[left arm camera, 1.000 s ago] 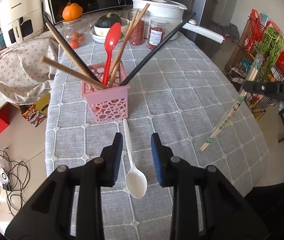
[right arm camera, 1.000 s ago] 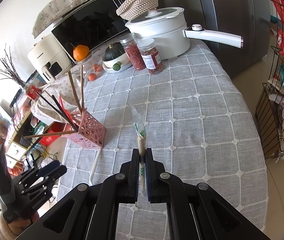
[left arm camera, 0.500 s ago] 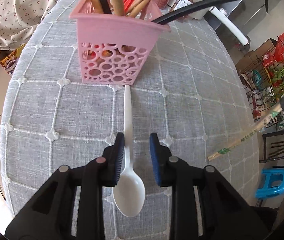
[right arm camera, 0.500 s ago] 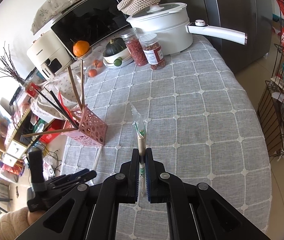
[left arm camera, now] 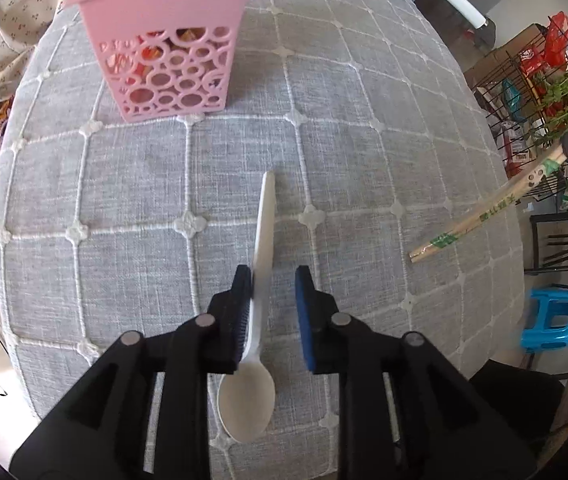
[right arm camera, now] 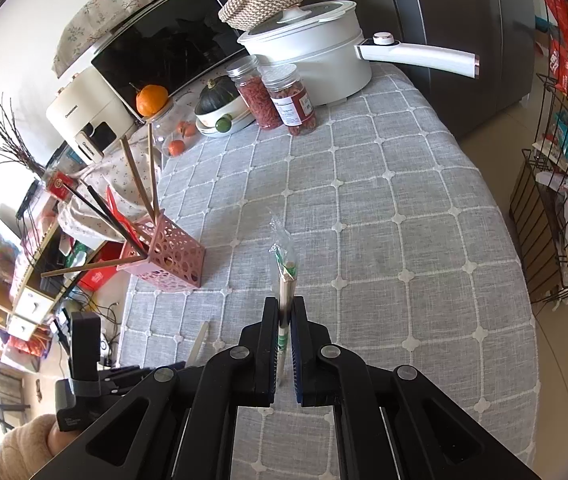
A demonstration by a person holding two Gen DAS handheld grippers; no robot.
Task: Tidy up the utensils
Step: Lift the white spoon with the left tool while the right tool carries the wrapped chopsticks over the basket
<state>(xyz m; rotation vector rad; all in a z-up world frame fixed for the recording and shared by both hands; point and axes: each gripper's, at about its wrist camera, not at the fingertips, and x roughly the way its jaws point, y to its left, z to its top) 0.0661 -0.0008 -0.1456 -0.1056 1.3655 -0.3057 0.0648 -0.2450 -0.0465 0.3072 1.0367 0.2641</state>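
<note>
Pink basket [left arm camera: 172, 48] holds chopsticks [right arm camera: 140, 184] upright.

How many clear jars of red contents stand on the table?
2: the plain jar and the labelled jar stand side by side before the white pot. More could be hidden behind it.

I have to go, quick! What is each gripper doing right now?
Left gripper: open around the white spoon, not clamped.
Right gripper: closed on wrapped chopsticks.
</note>
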